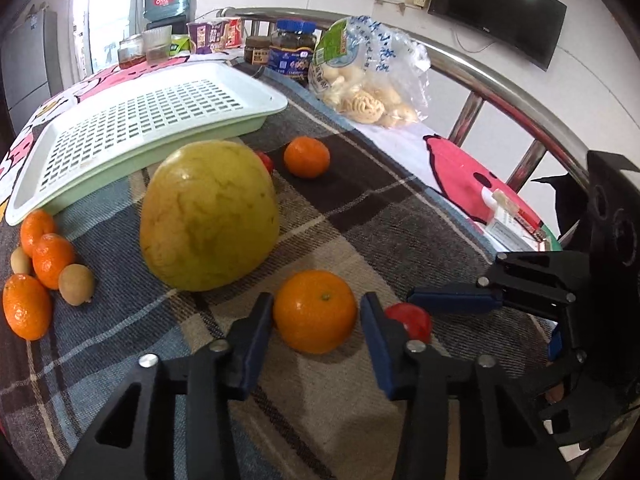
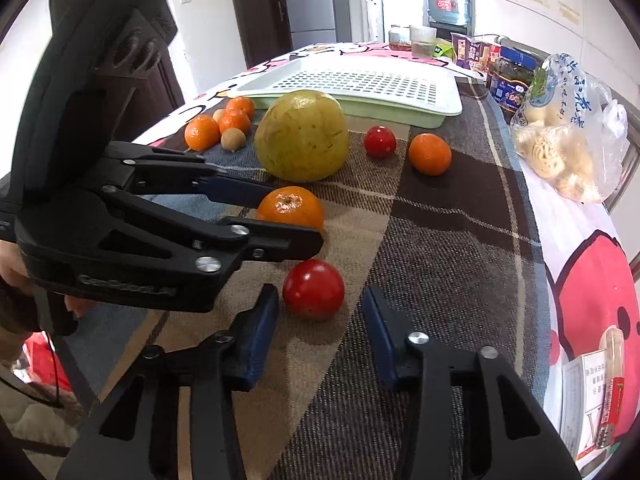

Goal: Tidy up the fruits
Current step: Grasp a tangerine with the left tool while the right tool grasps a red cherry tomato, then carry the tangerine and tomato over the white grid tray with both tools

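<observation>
My left gripper (image 1: 316, 312) is open with its jaws on either side of an orange (image 1: 315, 311) that rests on the plaid cloth; it also shows in the right wrist view (image 2: 289, 216) around that orange (image 2: 290, 207). My right gripper (image 2: 320, 312) is open around a red tomato (image 2: 313, 289), which also shows in the left wrist view (image 1: 412, 320). A big yellow pomelo (image 1: 210, 214) stands behind. A pale green slotted tray (image 1: 132, 128) lies beyond it. A second orange (image 1: 307, 157) and a second tomato (image 2: 379, 141) lie farther back.
Several small oranges (image 1: 48, 258) and brown longans (image 1: 76, 284) lie at the left. A bag of noodles (image 1: 368, 76), jars (image 1: 292, 48) and snack cups (image 1: 208, 36) stand at the back. A metal rail (image 1: 500, 80) borders the right edge.
</observation>
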Demonstrator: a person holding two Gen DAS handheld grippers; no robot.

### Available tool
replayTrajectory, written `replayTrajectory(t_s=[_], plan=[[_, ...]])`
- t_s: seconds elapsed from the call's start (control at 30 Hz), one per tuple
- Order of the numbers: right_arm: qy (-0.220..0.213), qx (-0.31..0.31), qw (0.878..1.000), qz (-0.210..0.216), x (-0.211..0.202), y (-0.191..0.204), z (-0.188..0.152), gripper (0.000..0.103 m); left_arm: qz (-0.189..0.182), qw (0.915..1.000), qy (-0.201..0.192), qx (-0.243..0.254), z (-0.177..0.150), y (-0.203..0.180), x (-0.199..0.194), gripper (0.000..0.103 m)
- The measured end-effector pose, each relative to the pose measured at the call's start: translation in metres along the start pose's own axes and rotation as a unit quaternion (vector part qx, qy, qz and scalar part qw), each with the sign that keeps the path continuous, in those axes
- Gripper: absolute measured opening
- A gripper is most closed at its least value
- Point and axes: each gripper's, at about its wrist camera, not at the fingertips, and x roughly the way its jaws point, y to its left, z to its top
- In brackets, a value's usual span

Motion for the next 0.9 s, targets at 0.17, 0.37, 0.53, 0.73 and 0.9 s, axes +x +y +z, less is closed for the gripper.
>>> replayTrajectory(t_s=[0.17,0.37,0.53,0.73,0.9], plan=[[-0.002,0.013,1.0,0.004,0.0,-0.003,0.0,0.029,-0.003,1.0,-0.004,-0.005,-0.001,0.001,-0.001,0.043],[-0.008,0.017,1.0,-0.002,-0.007,-0.003,0.0,0.029,0.0,0.9998,-0.022,-0.001,-0.004,-0.003,-0.011,0.043],[-0.018,0.023,1.0,-0.001,-0.015,-0.005,0.006,0.029,-0.002,0.9983,-0.056,-0.011,-0.007,0.001,-0.033,0.043],[-0.031,0.025,0.999,0.001,-0.023,-0.001,0.019,0.029,0.003,0.9947,-0.098,-0.03,-0.005,0.013,-0.059,0.043],[-0.037,0.022,0.999,0.006,-0.025,0.002,0.032,0.029,0.01,0.9919,-0.117,-0.048,-0.003,0.025,-0.071,0.043]])
